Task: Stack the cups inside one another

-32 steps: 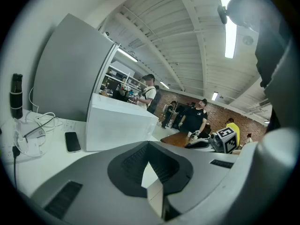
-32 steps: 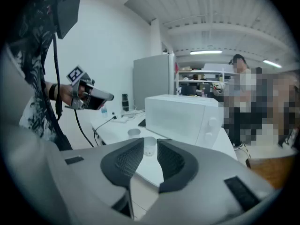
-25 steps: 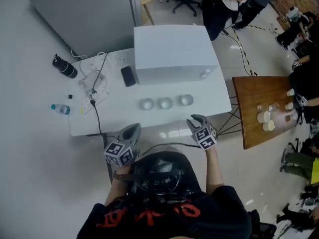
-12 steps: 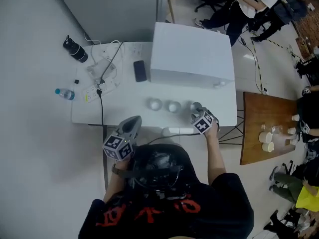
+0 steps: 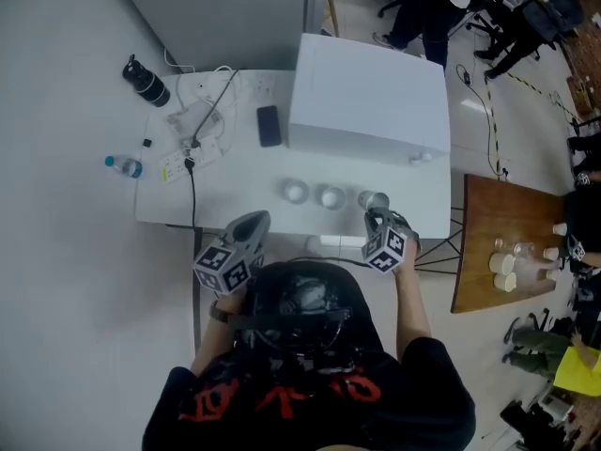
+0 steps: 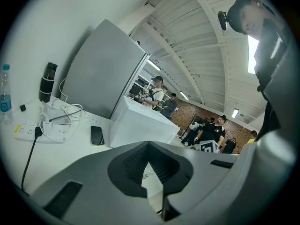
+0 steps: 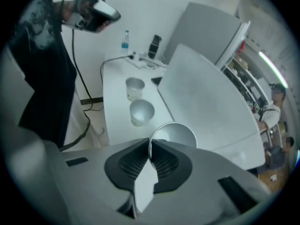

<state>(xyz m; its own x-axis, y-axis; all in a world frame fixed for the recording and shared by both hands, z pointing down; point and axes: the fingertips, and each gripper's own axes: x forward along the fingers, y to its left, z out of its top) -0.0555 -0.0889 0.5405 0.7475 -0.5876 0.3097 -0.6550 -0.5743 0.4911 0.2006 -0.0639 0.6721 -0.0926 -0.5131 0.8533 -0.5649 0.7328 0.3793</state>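
Note:
Three pale cups stand in a row on the white table [image 5: 225, 205]: the left cup [image 5: 295, 192], the middle cup [image 5: 331, 197] and the right cup [image 5: 373, 201]. My right gripper [image 5: 378, 216] points steeply down at the right cup. In the right gripper view the near wall of that cup [image 7: 176, 135] runs between the pads, and my right gripper [image 7: 149, 149] is closing on it; the middle cup [image 7: 141, 111] and the left cup [image 7: 135, 86] stand beyond. My left gripper [image 5: 255, 222] hovers at the table's front edge, apart from the cups. In its own view my left gripper [image 6: 149, 146] is shut on nothing.
A large white box [image 5: 371, 101] stands right behind the cups. A phone [image 5: 269, 126], a power strip with cables [image 5: 183, 163], a water bottle [image 5: 122, 165] and a black flask [image 5: 148, 83] lie on the table's left. A wooden table [image 5: 488, 242] with cups stands to the right; people are beyond.
My right gripper has moved forward and down from the table's front edge to the right cup and closed around its rim. The left gripper has barely shifted.

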